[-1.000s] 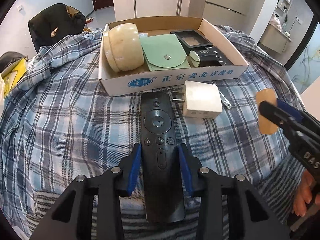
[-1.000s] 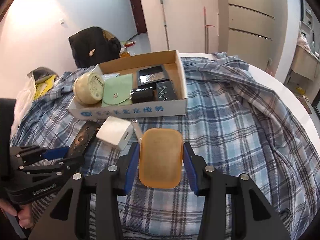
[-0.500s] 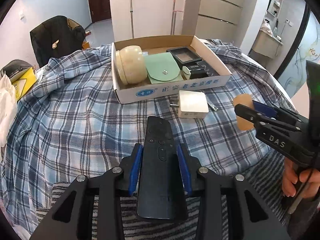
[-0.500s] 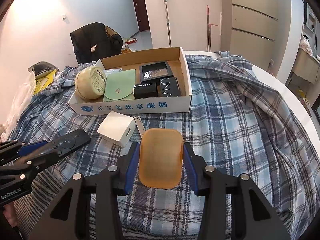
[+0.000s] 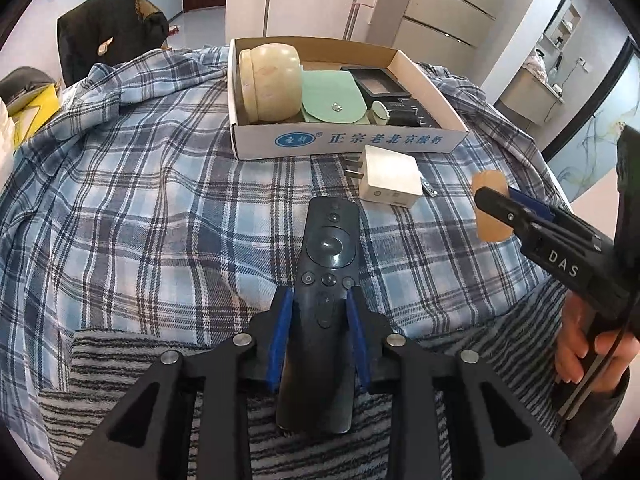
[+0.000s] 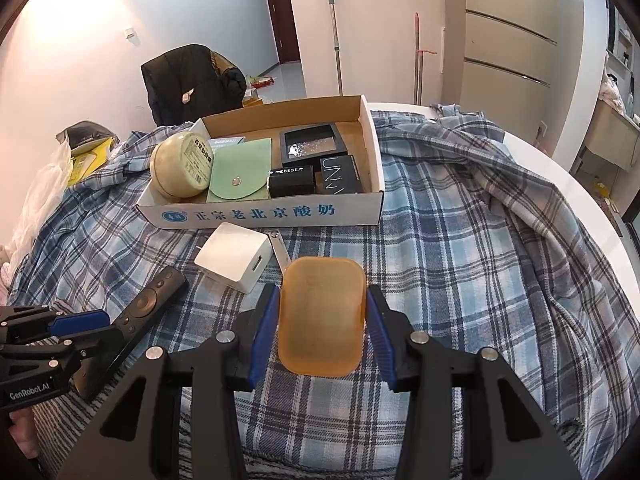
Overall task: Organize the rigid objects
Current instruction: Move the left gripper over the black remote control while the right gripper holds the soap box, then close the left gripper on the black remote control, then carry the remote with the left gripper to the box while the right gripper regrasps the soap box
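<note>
Blue print on the cardboard box's (image 6: 260, 216) front wall reads "正宗老北京酸奶"; inside, one black box (image 6: 291, 181) is marked "BESEA". The right gripper's (image 5: 498, 216) body carries "DAS", the left gripper's (image 6: 86, 326) "GenRobot.AI"

Both tools clamped — left tool (image 5: 318, 330), right tool (image 6: 322, 322) — angled downward.
</note>
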Available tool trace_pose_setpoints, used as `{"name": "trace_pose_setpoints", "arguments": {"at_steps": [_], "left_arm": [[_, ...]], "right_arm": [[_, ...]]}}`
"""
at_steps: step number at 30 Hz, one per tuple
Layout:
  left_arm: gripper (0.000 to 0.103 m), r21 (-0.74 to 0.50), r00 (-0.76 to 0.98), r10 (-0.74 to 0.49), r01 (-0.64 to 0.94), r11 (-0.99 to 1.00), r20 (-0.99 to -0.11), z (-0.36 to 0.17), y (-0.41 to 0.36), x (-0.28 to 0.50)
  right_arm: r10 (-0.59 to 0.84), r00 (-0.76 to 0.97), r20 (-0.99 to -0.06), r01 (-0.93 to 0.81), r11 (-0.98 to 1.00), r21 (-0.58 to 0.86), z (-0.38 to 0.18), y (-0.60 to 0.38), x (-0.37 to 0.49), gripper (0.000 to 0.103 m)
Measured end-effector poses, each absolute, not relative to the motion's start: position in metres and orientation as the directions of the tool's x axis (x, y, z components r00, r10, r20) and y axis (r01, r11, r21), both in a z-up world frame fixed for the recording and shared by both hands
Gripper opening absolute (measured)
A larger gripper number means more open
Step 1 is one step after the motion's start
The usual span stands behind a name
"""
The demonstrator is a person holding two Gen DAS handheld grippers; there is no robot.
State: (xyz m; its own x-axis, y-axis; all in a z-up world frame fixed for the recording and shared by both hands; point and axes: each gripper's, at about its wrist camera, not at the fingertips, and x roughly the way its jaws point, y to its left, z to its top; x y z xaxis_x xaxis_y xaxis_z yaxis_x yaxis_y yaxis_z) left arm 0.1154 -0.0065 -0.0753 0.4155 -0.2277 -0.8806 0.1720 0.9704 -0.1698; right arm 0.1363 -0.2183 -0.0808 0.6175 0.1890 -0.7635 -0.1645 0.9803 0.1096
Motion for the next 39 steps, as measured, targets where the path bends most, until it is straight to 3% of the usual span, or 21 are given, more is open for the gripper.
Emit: {"name": "trace_pose_setpoints", "arguments": {"at_steps": [1, 3, 4, 9, 10, 11, 12, 24, 28, 32, 33, 35, 39], "left_arm": [[0.038, -0.157, 0.413, -0.220, 0.180, 0.971, -0.884, -0.075, -0.008, 0.116], [0.068, -0.120, 0.400, -0.190, 0.195, 0.973, -0.897, -0.079, -0.014, 0.118], [0.070, -0.119, 0.394, -0.192, 0.200, 0.972, -0.899, -0.081, -0.015, 0.119], [0.069, -0.129, 0.342, -0.197, 0.212, 0.969, -0.919, -0.096, -0.021, 0.125], [0.063, -0.104, 0.356, -0.179, 0.221, 0.970, -0.917, -0.097, -0.024, 0.124], [0.041, -0.066, 0.370, -0.149, 0.228, 0.971, -0.917, -0.097, -0.028, 0.123], [0.038, -0.023, 0.385, -0.114, 0.233, 0.972, -0.916, -0.096, -0.031, 0.121], [0.038, -0.048, 0.509, -0.169, 0.242, 0.969, -0.844, -0.059, -0.025, 0.112], [0.038, -0.026, 0.570, -0.168, 0.248, 0.968, -0.805, -0.040, -0.030, 0.106], [0.038, -0.014, 0.605, -0.167, 0.249, 0.968, -0.779, -0.025, -0.032, 0.106], [0.038, -0.020, 0.608, -0.173, 0.250, 0.968, -0.775, -0.023, -0.033, 0.105], [0.038, -0.024, 0.614, -0.180, 0.254, 0.967, -0.768, -0.020, -0.034, 0.105], [0.038, -0.034, 0.617, -0.185, 0.249, 0.968, -0.765, -0.019, -0.036, 0.109]], "right_arm": [[0.189, 0.616, -0.765, -0.163, 0.980, 0.111, -0.081, -0.218, 0.137, 0.042], [0.190, 0.614, -0.766, -0.161, 0.980, 0.113, -0.082, -0.219, 0.137, 0.042], [0.190, 0.613, -0.767, -0.162, 0.980, 0.113, -0.082, -0.219, 0.137, 0.042], [0.184, 0.621, -0.762, -0.158, 0.982, 0.108, -0.081, -0.220, 0.137, 0.042], [0.183, 0.621, -0.762, -0.158, 0.982, 0.107, -0.081, -0.220, 0.137, 0.042], [0.183, 0.620, -0.763, -0.157, 0.982, 0.107, -0.081, -0.220, 0.137, 0.042], [0.183, 0.620, -0.763, -0.157, 0.982, 0.107, -0.081, -0.221, 0.137, 0.042], [0.179, 0.628, -0.758, -0.162, 0.982, 0.097, -0.078, -0.220, 0.135, 0.042], [0.185, 0.629, -0.755, -0.171, 0.980, 0.097, -0.077, -0.219, 0.134, 0.035], [0.189, 0.631, -0.752, -0.158, 0.981, 0.114, -0.076, -0.224, 0.135, 0.035], [0.191, 0.636, -0.748, -0.149, 0.981, 0.124, -0.075, -0.227, 0.135, 0.038], [0.194, 0.646, -0.738, -0.129, 0.981, 0.145, -0.073, -0.232, 0.136, 0.052], [0.176, 0.634, -0.753, -0.132, 0.984, 0.119, -0.077, -0.230, 0.138, 0.058]]}}
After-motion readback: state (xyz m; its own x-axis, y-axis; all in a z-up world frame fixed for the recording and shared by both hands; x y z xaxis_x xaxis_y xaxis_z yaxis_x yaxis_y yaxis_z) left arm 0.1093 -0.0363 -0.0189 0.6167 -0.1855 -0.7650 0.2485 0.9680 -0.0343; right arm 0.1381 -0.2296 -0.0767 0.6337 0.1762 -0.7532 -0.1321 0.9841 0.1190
